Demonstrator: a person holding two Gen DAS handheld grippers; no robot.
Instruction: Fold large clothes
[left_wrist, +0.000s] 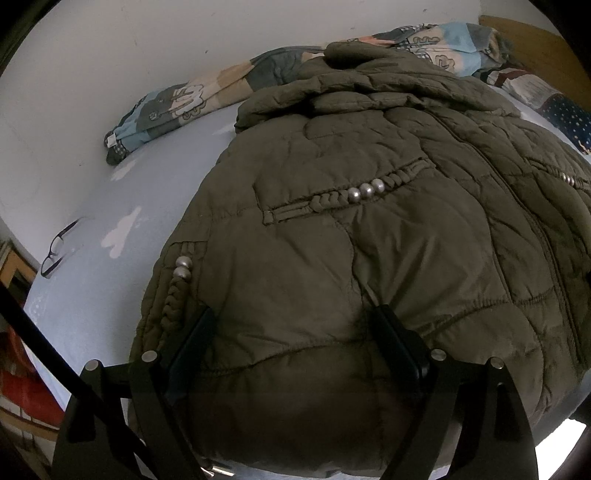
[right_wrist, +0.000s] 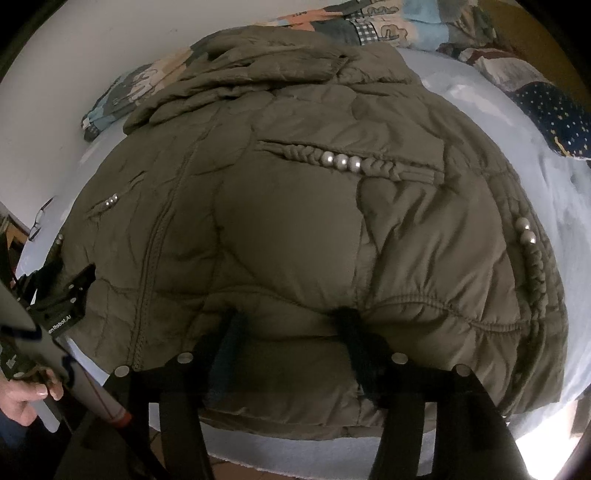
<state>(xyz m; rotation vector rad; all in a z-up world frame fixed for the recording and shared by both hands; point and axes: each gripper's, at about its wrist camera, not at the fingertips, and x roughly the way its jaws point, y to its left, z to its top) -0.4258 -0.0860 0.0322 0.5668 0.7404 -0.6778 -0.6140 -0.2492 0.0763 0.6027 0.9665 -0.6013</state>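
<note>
olive puffer jacket (left_wrist: 369, 229) flat on the bed (left_wrist: 92, 295), left gripper (left_wrist: 295, 325) and right gripper (right_wrist: 291, 325) at jacket's near hem, both jaws open, fabric between, not pinched

The big puffy coat (left_wrist: 369, 229) is dark olive green, with shiny silver beads (left_wrist: 365, 191) in a row. The bed sheet (left_wrist: 92, 295) is pale blue with white cloud shapes. The blanket (left_wrist: 177, 99) at the far side has blue, tan and grey patches. The wall (left_wrist: 110, 55) is white.

The jacket (left_wrist: 332, 240) hem runs off the bottom edge.
</note>
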